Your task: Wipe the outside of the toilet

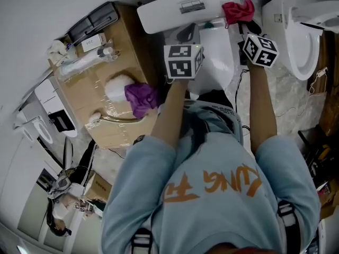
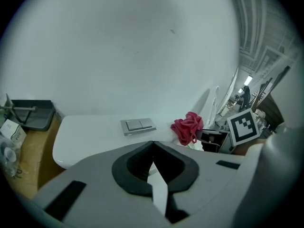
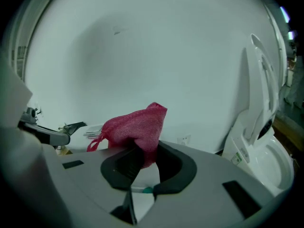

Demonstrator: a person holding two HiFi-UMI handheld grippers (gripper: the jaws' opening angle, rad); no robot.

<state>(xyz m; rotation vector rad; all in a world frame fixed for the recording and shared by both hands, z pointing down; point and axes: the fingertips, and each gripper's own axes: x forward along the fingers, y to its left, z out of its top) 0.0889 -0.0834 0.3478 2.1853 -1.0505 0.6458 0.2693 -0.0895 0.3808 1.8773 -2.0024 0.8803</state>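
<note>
Holding red cloth (image 3: 135, 127) at the toilet (image 1: 217, 57) tank, left side idle

Far left in the head view: cardboard box (image 1: 114, 52) beside the toilet, with a purple cloth (image 1: 142, 98) bunched on top near its right edge, next to a white fluffy item and some bottles, too small to identify.

The left gripper (image 2: 153, 143) is held over the toilet, just in front of the tank. Its fingers meet at the tips with nothing between them; only white porcelain shows through the gap lower down. Its marker cube (image 1: 184, 61) sits left of centre in the head view.

The toilet is white and stands against the wall, straight ahead of the person. The tank lid (image 1: 185, 7) runs across the top, with a silver two-button flush plate (image 2: 137, 125) in its middle.

The right gripper (image 3: 145, 145) is up at the right end of the tank lid. Its fingers are pinched on the red cloth, which bunches up past the tips. The cloth is at the lid's right end; contact with the lid can't be judged.

Far right: second toilet (image 1: 299, 33), white, seat raised, set apart from the first.
</note>
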